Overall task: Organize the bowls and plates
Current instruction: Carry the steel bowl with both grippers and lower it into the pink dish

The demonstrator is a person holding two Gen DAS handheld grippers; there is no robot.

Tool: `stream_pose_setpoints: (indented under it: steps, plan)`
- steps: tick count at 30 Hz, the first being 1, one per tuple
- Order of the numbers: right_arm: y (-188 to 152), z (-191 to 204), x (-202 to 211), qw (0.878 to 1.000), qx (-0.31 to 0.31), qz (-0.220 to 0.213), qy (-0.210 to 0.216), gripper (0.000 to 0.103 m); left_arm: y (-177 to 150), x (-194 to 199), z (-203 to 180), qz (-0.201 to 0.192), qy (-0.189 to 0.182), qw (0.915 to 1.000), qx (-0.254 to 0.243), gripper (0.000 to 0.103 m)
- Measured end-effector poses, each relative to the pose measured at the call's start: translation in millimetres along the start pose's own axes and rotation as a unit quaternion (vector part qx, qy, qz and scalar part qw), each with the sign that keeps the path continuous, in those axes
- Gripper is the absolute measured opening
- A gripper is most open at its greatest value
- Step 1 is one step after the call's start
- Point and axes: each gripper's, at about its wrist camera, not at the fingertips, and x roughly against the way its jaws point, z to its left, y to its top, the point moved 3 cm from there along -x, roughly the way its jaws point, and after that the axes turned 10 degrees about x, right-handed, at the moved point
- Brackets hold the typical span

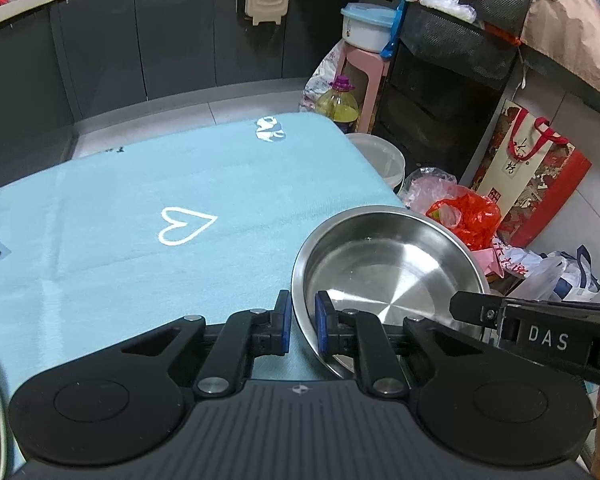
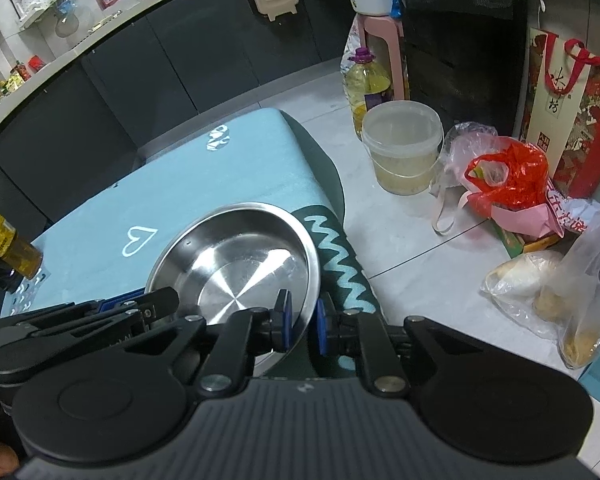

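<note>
A shallow stainless steel plate point(image 1: 388, 276) sits at the right edge of a table under a light blue cloth point(image 1: 140, 208). My left gripper point(image 1: 303, 326) straddles the plate's near left rim, one blue pad inside and one outside, with a small gap around the rim. My right gripper point(image 2: 302, 322) straddles the same plate point(image 2: 240, 264) at its near right rim in the same way. Each gripper shows in the other's view: the right one at the right edge of the left wrist view point(image 1: 540, 336), the left one at lower left of the right wrist view point(image 2: 80, 320).
A brown sauce bottle point(image 2: 4, 240) stands at the table's left edge. Right of the table, on the floor, are a plastic bucket point(image 2: 402, 144), an oil bottle point(image 2: 366, 84), a red plastic bag point(image 2: 508, 176), a red gift bag point(image 2: 568, 96) and several other bags.
</note>
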Motion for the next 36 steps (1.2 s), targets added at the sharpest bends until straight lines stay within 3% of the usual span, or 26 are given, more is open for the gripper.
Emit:
stream_pose_setpoints:
  steps: [17, 36]
  plan:
    - [-4, 44, 38, 0.999, 0.035, -0.024, 0.01, 0.008, -4, 66, 30, -0.042, -0.009, 0.9989, 0.021, 0.012]
    - [-6, 143, 36, 0.993, 0.111, -0.02, 0.046, 0.008, -16, 126, 128, -0.088, 0.025, 0.9925, 0.081, 0.012]
